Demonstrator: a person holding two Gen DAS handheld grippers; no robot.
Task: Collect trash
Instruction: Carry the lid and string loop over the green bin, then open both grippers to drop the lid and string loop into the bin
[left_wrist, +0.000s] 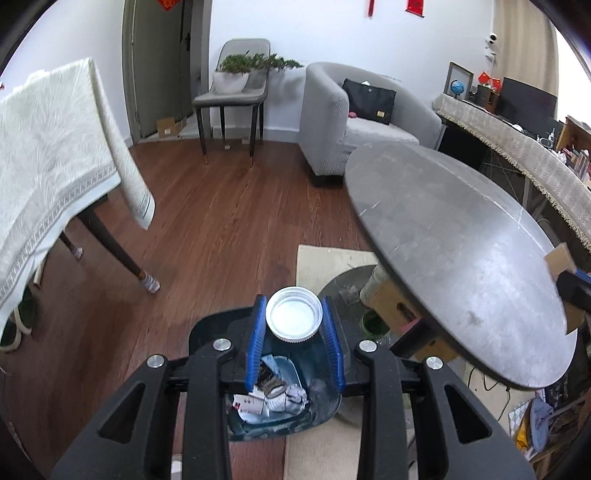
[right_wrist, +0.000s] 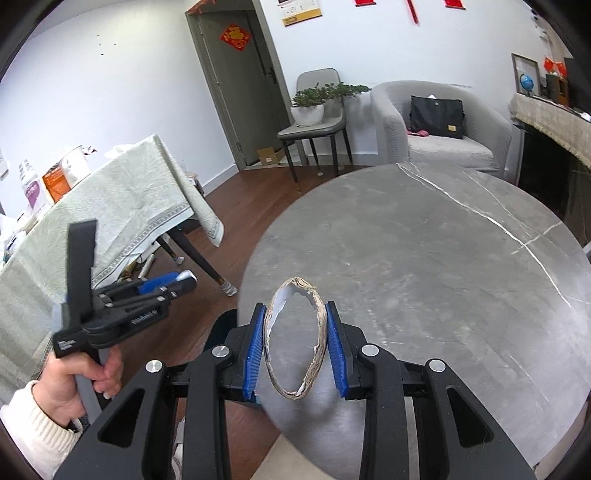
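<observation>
the left gripper (left_wrist: 294, 345) is clamped on a white cap (left_wrist: 294, 312), its blue pads (left_wrist: 257, 339) pressing the cap's ribbed rim from both sides, open side of the cap facing the camera. it hangs over a dark blue bin (left_wrist: 280, 391) on the wood floor (left_wrist: 207, 229); the bin already holds crumpled paper and wrappers (left_wrist: 273, 397), seen straight below between the fingers. the bin stands just beside the round grey table (left_wrist: 454, 251), partly on a pale rug (left_wrist: 325, 262). the right gripper (right_wrist: 295, 343) pinches a cardboard ring (right_wrist: 295, 339), a squashed, torn tube end pressed into a tall oval between the blue pads (right_wrist: 255, 343), and holds it above the table's near edge; the tabletop shows through the ring. in the right wrist view the left gripper appears at the left with the cap at its tip, held by a hand (right_wrist: 74, 380) in a cream sleeve (right_wrist: 29, 435). beyond stand a cloth-covered table (right_wrist: 122, 206), a chair (right_wrist: 314, 122) bearing a potted plant (right_wrist: 310, 103), and a grey armchair (right_wrist: 443, 133) with a black bag (right_wrist: 437, 116).
</observation>
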